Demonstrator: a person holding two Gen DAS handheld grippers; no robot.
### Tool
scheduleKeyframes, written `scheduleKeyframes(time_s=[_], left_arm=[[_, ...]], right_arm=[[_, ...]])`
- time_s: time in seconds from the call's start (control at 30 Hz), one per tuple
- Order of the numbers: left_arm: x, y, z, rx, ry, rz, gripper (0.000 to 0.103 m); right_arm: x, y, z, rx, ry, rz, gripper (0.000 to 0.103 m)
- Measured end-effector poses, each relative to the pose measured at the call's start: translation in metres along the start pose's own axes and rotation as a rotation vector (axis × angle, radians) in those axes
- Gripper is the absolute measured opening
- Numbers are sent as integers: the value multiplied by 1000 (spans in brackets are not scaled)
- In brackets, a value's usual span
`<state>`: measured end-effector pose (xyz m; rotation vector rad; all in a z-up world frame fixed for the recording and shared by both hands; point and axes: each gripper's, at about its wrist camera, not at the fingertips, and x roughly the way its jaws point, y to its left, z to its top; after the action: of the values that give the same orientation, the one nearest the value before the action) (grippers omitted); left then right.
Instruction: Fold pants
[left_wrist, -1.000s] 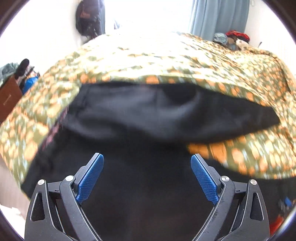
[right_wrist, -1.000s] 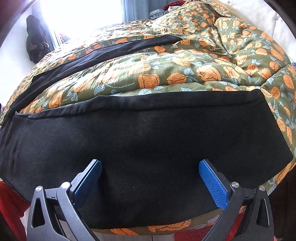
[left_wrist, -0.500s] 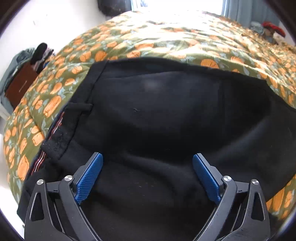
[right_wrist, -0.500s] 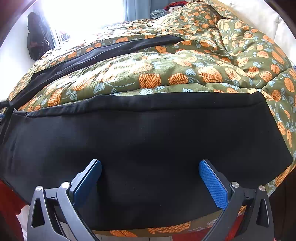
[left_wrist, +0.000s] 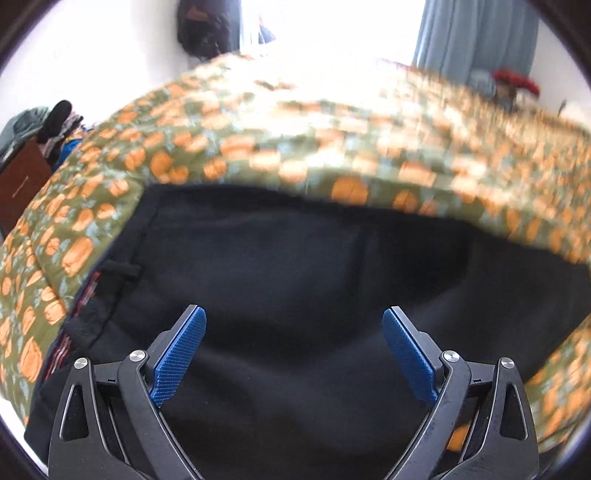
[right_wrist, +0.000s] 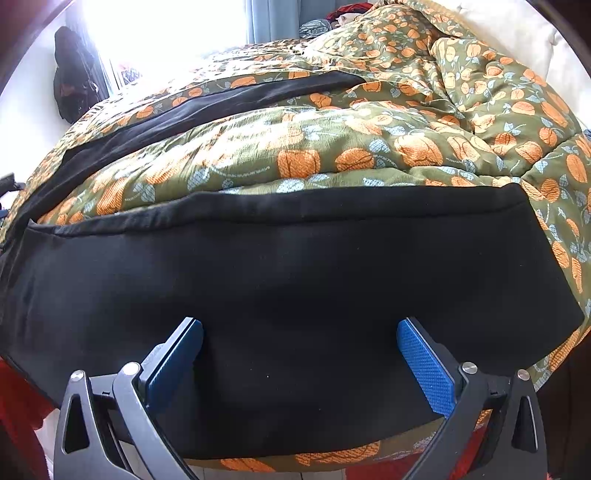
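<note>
Black pants (left_wrist: 303, 273) lie spread on a green quilt with orange pumpkins (left_wrist: 258, 147). In the left wrist view I see the waistband end with a belt loop (left_wrist: 118, 269) at the left. My left gripper (left_wrist: 294, 345) is open and empty just above the cloth. In the right wrist view one leg (right_wrist: 295, 266) lies flat across the front and the other leg (right_wrist: 207, 107) stretches away to the back. My right gripper (right_wrist: 300, 356) is open and empty over the near leg.
The quilt (right_wrist: 406, 122) is rumpled at the back right. A dark bag (left_wrist: 203, 29) hangs on the wall by the bright window. Clothes and a brown box (left_wrist: 22, 184) stand left of the bed. Red cloth (right_wrist: 22, 424) lies on the floor.
The left gripper's view has tilted back up and away, so more quilt and the window show beyond the pants. The right gripper has hardly moved. Both stay open.
</note>
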<state>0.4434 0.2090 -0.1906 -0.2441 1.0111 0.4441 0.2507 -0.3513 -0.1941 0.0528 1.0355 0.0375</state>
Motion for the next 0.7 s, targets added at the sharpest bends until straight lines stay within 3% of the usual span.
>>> scheduleKeyframes(time_s=[0.07, 0.2, 0.37, 0.5, 0.57, 0.63, 0.7], left_arm=[[28, 7, -12, 19, 64, 2, 98], [26, 12, -31, 37, -68, -44, 102], [26, 11, -33, 36, -102, -46, 102], [25, 13, -35, 37, -114, -45, 102], [25, 12, -36, 38, -119, -41, 102], [25, 11, -38, 40, -123, -35, 102], [26, 11, -38, 42, -126, -33, 102]], right_arm=[[-16, -4, 6, 35, -10, 37, 103], [-44, 9, 43, 61, -21, 126, 103], [-41, 105, 135, -90, -81, 391, 103], [16, 213, 206, -175, -57, 701, 103], [57, 262, 225, -183, -12, 792, 103], [96, 295, 230, -198, 72, 840, 103], [139, 317, 232, -285, 158, 770, 102]])
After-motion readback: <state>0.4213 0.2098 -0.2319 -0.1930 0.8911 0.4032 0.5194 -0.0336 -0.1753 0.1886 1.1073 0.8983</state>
